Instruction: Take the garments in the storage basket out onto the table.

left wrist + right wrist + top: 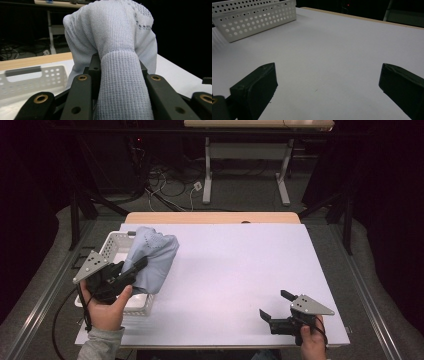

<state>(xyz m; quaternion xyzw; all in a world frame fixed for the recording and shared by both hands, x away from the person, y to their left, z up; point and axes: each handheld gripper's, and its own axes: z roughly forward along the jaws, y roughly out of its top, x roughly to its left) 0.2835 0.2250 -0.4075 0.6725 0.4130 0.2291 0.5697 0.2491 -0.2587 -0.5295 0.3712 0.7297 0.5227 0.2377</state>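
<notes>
Left gripper (140, 264) clamping pale cloth (152, 260) over basket (114, 242) rim, right gripper (274, 305) wide, open tabletop (235, 265) between

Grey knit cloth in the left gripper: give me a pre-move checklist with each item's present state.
1. Left gripper shut on the grey knit cloth: ok.
2. Cloth lifted off the white table: ok, it hangs over the basket's right edge.
3. White perforated basket upright: ok.
4. Basket free of other items: cannot tell, cloth hides much of it.
5. Right gripper open, apart from the cloth: ok.
</notes>
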